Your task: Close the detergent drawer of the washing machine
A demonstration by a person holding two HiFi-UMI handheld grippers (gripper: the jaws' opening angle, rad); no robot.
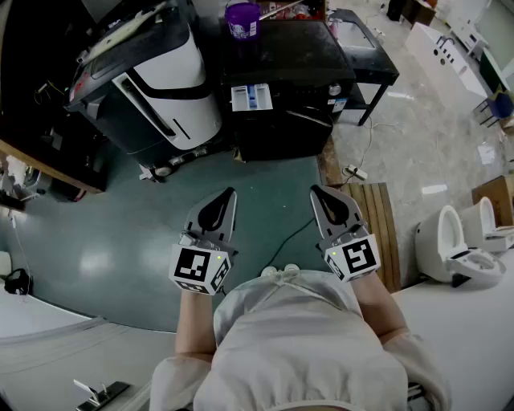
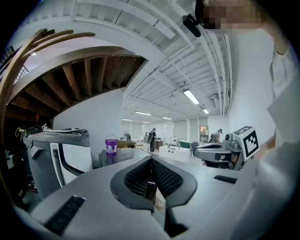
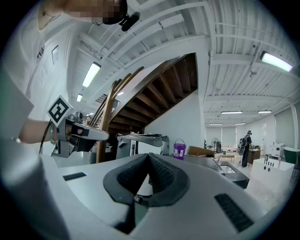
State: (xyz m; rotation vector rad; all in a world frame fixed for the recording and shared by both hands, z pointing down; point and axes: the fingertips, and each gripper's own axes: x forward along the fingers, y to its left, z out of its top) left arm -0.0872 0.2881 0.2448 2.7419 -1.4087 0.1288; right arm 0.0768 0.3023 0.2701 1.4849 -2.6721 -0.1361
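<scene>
The black washing machine (image 1: 281, 88) stands ahead of me on the green floor. Its detergent drawer (image 1: 251, 96) is pulled out at the upper left of its front, showing white and blue compartments. A purple bucket (image 1: 242, 20) sits on the machine's top. I hold both grippers low, well short of the machine. The left gripper (image 1: 230, 193) and the right gripper (image 1: 315, 192) are side by side, jaws shut on nothing. In the left gripper view the shut left gripper (image 2: 151, 160) points toward the bucket (image 2: 111, 144). The right gripper (image 3: 149, 155) is likewise shut and empty.
A tilted white and black appliance (image 1: 161, 80) stands left of the washing machine. A black table (image 1: 365, 48) is to its right. A wooden slatted board (image 1: 377, 229), a cable (image 1: 291, 233) and a power strip (image 1: 353, 171) lie on the floor. Toilets (image 1: 458, 245) stand at the right.
</scene>
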